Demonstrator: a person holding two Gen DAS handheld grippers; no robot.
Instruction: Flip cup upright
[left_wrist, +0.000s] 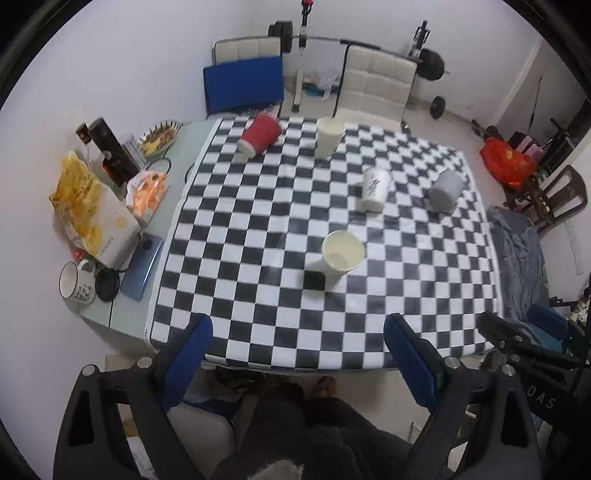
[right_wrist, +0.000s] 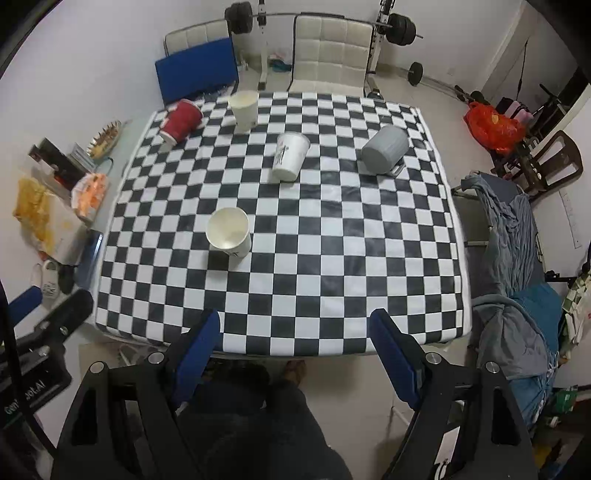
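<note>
While both grippers hang back over the near edge of the tabletop (right_wrist: 332, 258), five cups sit spread across its checkered cloth. The left gripper (left_wrist: 299, 354) has its jaws spread wide with nothing between them; the right gripper (right_wrist: 295, 343) is the same, its jaws spread and bare. Neither touches any cup.

Nearest stands a cream cup (right_wrist: 229, 236), upright, mouth up; its inside shows pale and looks empty. At the far edge stands a second cream cup (right_wrist: 244, 110), also upright, and what shows of its inside is pale too. Just left of it lies the red cup (right_wrist: 181, 123) on its side, its white base toward the camera, its mouth turned away so I cannot tell what is in it. Near the middle, a white printed cup (right_wrist: 290, 157) stands with its closed base up, tilted in the fisheye view, dark marks on its wall. Well apart to the right, the grey cup (right_wrist: 384, 149) lies tipped with its closed base toward the camera.

Off the cloth on the left, a white mug (left_wrist: 75, 282) lies with its empty mouth toward the left camera, beside a blue phone (left_wrist: 142, 267), and a dish (left_wrist: 160, 136) farther back holds snacks.
</note>
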